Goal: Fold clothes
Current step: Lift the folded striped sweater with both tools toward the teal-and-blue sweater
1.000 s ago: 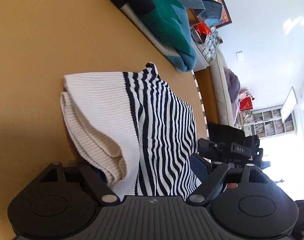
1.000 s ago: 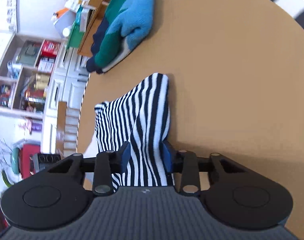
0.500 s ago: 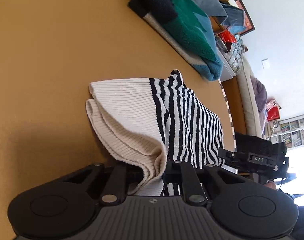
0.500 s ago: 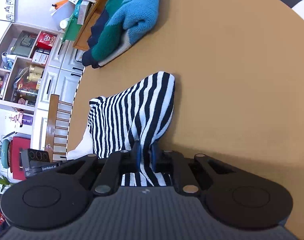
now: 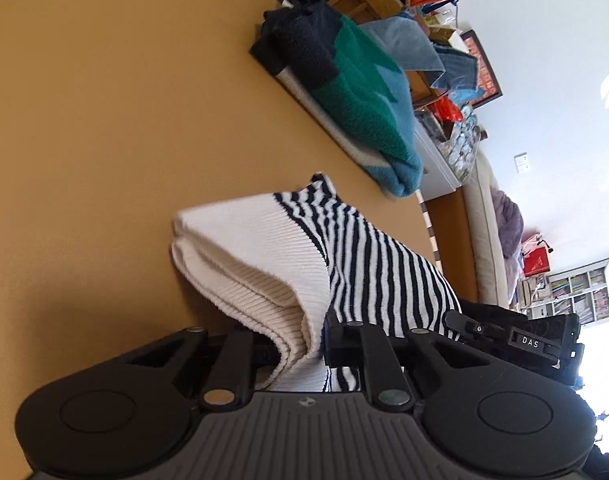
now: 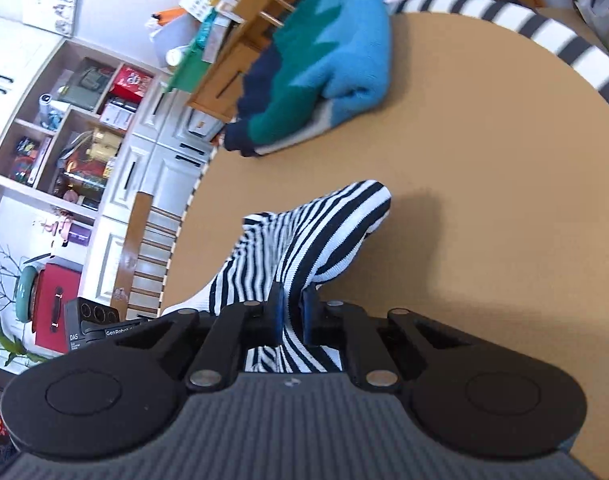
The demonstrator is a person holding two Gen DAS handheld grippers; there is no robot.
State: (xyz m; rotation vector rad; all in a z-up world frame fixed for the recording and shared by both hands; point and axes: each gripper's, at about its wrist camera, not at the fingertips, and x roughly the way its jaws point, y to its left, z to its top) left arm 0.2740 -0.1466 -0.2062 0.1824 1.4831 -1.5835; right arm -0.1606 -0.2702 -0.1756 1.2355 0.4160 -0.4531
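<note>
Gripping a striped knit garment [image 5: 384, 264] from two sides, both grippers sit low over a tan table [image 5: 104, 120]. Left gripper [image 5: 300, 344]: jaws drawn narrow, pinching a bunched fold where the cream ribbed part [image 5: 248, 248] meets the black-and-white stripes; cloth fills the gap betw. the fingers and hangs down toward the body. Right gripper [image 6: 290, 312]: jaws nearly together w/ a twisted rope of striped fabric [image 6: 316, 236] clamped betw. the blue pads [image 6: 275, 312]. Both tools are held roughly level, pointing across the tabletop, rolled w.r.t. the room so the horizon runs steeply.

Garment position: near the table's edge, partly lifted; far end in the right view still touches the surface and throws a shadow beside it. In the left view the cream layers lie stacked, lower edge on or just above the table; contact cannot be told.

A second item, a folded sweater [image 5: 356, 96] in navy, green and blue, lies well apart at the table's far side, by a striped rim [image 6: 544, 32].

Hidden or unclear: the left gripper's fingertips are buried in cloth, so exact pad contact is not visible. Each view shows only a corner of the other gripper, as a black block w/ lettering [image 5: 520, 340] [image 6: 92, 328]. The holding hands are out of frame. Shelves [image 6: 64, 132] and the room's clutter are too distorted to read.
</note>
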